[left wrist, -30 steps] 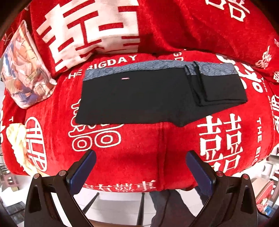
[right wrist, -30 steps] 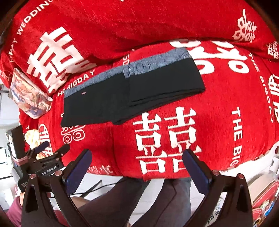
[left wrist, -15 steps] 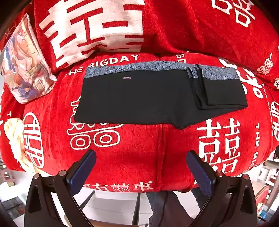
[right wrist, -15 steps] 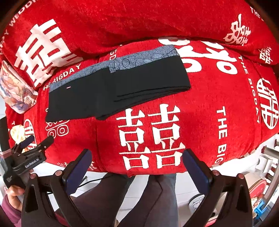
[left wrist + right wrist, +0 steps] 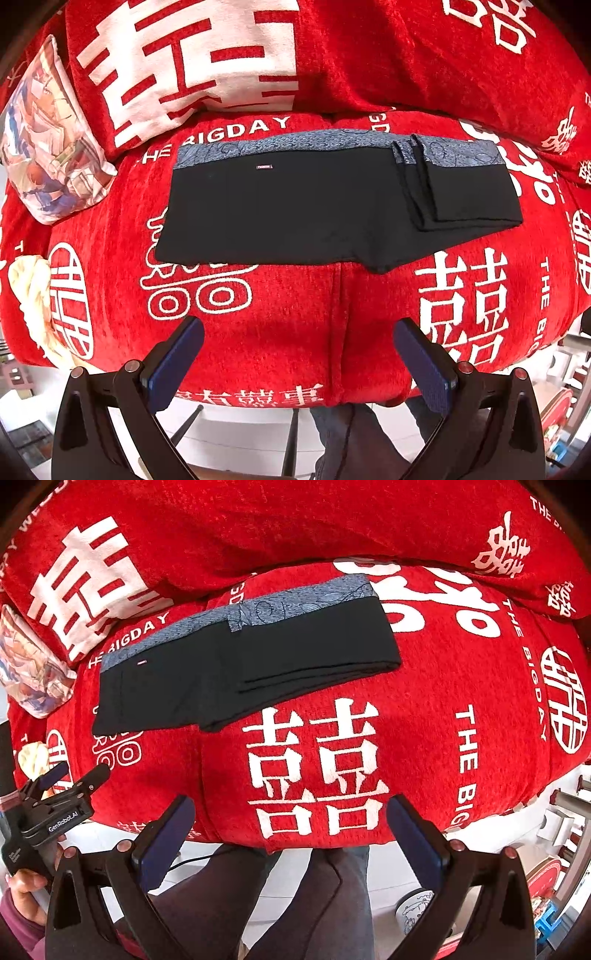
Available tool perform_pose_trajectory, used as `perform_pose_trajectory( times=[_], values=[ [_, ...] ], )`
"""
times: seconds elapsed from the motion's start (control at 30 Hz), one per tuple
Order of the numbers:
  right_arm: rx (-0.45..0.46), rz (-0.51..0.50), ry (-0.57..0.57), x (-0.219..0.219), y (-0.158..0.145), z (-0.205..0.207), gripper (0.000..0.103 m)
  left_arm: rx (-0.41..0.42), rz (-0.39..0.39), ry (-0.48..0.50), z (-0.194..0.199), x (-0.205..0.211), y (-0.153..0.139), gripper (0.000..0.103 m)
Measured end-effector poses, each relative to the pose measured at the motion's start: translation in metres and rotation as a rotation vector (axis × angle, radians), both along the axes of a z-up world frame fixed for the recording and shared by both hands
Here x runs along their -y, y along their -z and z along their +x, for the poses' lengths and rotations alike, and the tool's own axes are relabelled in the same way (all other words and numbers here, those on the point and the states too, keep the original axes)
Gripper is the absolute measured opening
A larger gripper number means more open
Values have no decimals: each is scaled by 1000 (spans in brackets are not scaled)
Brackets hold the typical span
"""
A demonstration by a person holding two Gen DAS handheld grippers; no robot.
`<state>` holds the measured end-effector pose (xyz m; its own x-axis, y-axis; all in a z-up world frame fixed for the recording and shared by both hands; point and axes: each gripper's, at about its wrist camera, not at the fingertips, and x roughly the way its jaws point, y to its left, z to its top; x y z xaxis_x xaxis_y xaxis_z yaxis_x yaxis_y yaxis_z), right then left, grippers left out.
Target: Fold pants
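In the left wrist view, the left gripper (image 5: 297,360) hangs over the front edge of a sofa draped in a red cover (image 5: 295,314) printed with white characters. Its jaws are spread wide, with nothing between the blue pads (image 5: 177,360). The black pants (image 5: 295,206) lie flat on the seat, well beyond the fingers, with the patterned grey waistband (image 5: 288,146) along the far edge. At the right end a folded layer (image 5: 469,192) rests on top of the rest of the garment. A printed cushion (image 5: 48,136) leans at the left against the backrest, apart from the pants.

In the right wrist view, the right gripper (image 5: 288,834) is likewise released, jaws wide and empty, hovering off the sofa's front edge above the person's legs (image 5: 295,897). The pants (image 5: 207,672) sit on the seat to the upper left, the folded layer (image 5: 314,642) lying on their right part. At the lower left a hand (image 5: 22,890) holds the left gripper (image 5: 79,777), clear of the fabric.
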<state>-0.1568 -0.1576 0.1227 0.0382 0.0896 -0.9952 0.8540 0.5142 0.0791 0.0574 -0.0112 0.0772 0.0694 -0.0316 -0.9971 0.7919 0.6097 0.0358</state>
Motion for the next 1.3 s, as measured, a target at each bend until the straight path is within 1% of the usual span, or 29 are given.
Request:
perform_pose_trajectory(
  times=[0.53,1.1,1.2,1.3],
  values=[
    [-6,-16,22,3,-4,-12,103,-10,-8,49,-8,12,2,103],
    [-8,-14,96,9,-4,-31,103,-24,-14,58,-12,16,5,103],
    [6,-4,94,8,-4,-31,103,-28,-15,55,-13,16,6,103],
    [-7,-9,75,6,-4,-29,103,-32,-12,55,-14,17,9,103]
  ],
)
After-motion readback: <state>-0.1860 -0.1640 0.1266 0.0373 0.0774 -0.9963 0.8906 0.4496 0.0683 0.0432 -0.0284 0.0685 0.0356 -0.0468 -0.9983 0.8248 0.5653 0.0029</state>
